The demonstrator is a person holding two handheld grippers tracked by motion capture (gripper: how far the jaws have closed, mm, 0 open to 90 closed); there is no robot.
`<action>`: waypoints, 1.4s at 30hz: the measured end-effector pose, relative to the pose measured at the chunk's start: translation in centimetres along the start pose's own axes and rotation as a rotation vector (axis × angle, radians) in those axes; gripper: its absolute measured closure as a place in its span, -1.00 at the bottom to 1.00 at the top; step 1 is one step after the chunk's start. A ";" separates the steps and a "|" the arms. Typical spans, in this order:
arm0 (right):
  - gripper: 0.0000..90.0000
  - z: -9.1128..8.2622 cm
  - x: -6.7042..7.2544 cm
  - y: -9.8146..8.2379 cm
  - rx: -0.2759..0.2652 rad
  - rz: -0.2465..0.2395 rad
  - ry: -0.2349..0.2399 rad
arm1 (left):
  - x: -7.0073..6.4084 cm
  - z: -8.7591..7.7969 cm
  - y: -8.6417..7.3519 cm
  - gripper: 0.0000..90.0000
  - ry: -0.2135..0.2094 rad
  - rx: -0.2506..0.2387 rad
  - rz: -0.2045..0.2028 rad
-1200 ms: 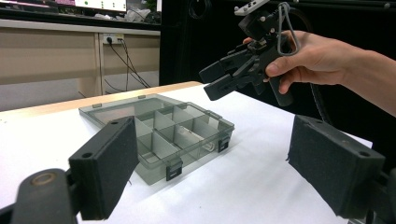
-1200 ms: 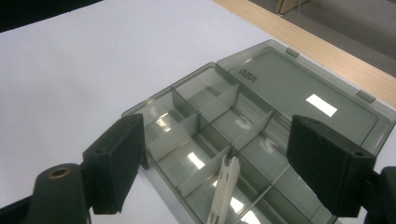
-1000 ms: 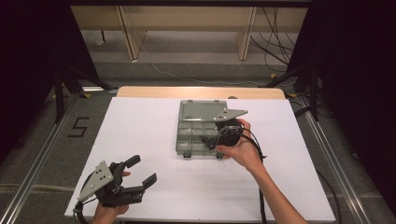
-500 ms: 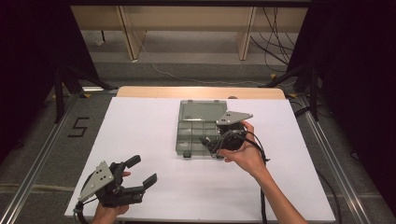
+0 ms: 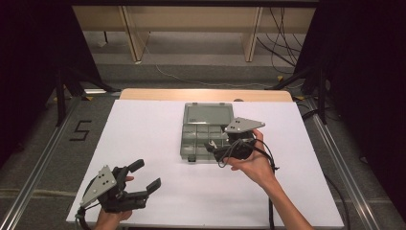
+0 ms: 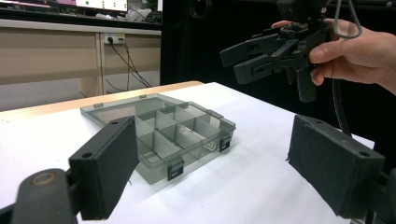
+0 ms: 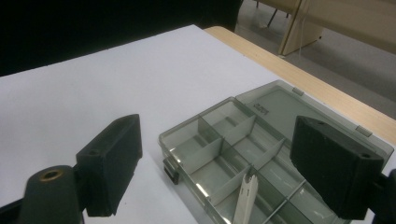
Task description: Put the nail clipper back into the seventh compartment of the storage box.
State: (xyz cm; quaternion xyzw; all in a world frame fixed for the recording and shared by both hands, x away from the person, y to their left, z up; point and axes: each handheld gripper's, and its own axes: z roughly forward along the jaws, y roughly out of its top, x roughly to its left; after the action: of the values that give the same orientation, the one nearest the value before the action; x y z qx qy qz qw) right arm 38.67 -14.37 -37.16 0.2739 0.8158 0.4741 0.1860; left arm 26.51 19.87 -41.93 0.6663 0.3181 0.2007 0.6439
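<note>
Box: a grey see-through compartment box [image 5: 207, 132] lies open on the white table [image 5: 143, 139], near the middle and toward the far edge; its lid [image 5: 208, 113] lies flat behind the tray, toward the table's far side.
Compartments: dividers split the tray into a grid of small cells; two dark latches [image 6: 174, 169] sit on the front wall.
White piece: a small white strip [image 7: 246, 198] stands tilted in a cell at the near side of the tray, seen in the right gripper view; what it is cannot be told.
Right gripper: the right gripper [image 5: 216, 150] hangs in the air over the box's right front corner, held by the right hand [image 5: 253, 163]; its jaws stand spread apart with nothing between them.
Left gripper: the left gripper [image 5: 145, 176] sits low at the near left corner of the table, well apart from the box; its jaws are wide apart and hold nothing, pointing toward the box.
</note>
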 end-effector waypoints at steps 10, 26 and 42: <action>-0.60 -0.8 0.5 -0.6 -0.034 0.004 0.004 | 0.0 0.0 0.0 -0.66 -0.001 0.000 -0.001; -0.62 -1.9 0.9 -1.5 -0.097 0.016 0.013 | 0.0 0.0 0.1 -0.66 0.005 -0.004 0.001; -0.62 -2.7 1.3 -3.1 -0.121 0.029 0.017 | 0.1 0.0 0.1 -0.66 0.006 -0.005 -0.001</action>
State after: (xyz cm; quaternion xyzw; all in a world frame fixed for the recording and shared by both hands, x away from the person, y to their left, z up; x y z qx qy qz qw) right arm 35.33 -16.65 -38.59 0.2700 0.7832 0.5275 0.1882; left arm 26.54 19.93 -41.88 0.6639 0.3197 0.2032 0.6448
